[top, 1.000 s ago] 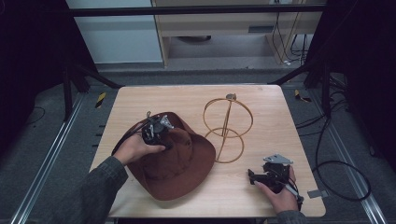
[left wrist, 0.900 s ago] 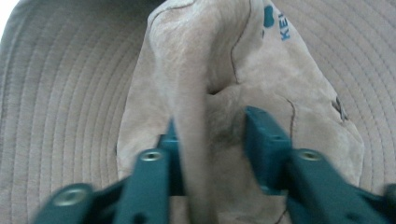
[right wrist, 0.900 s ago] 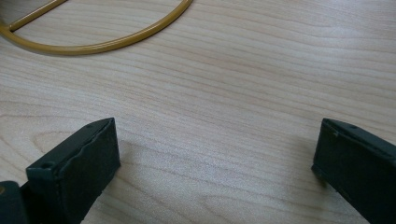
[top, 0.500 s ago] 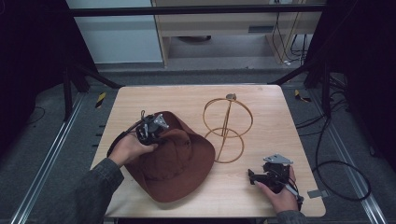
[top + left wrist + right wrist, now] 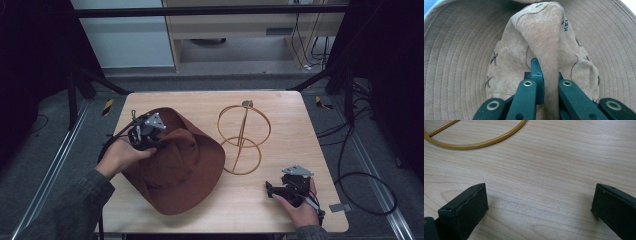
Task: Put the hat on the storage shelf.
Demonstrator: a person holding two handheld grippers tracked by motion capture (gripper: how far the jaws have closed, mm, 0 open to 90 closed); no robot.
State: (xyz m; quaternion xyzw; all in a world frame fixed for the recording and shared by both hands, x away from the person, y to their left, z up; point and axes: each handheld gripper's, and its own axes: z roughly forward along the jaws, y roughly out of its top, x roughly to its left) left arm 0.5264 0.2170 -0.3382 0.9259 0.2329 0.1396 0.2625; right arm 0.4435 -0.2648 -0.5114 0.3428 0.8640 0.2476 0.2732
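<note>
A brown suede hat [image 5: 175, 170] with a wide stitched brim lies on the left half of the wooden table [image 5: 290, 110], its near-left side raised. My left gripper [image 5: 159, 145] is shut on a pinched fold of the hat's crown [image 5: 544, 30]; the fold stands up between the left gripper's [image 5: 547, 75] black jaws. A gold wire hat stand [image 5: 244, 131] stands upright at the table's middle, just right of the brim. My right gripper [image 5: 270, 189] rests at the front right, open with bare wood between the jaws [image 5: 540, 200]. The stand's base ring [image 5: 474, 145] lies ahead of it.
Black frame posts and cables surround the table, with a cable loop on the floor [image 5: 370, 190] at the right. A pale cabinet [image 5: 135, 45] stands behind the table. Bare wood lies between the stand and the right gripper.
The left gripper has risen and shifted left with the crown pinched in it, so the hat has tipped up and slid left. The right gripper has stayed put.
</note>
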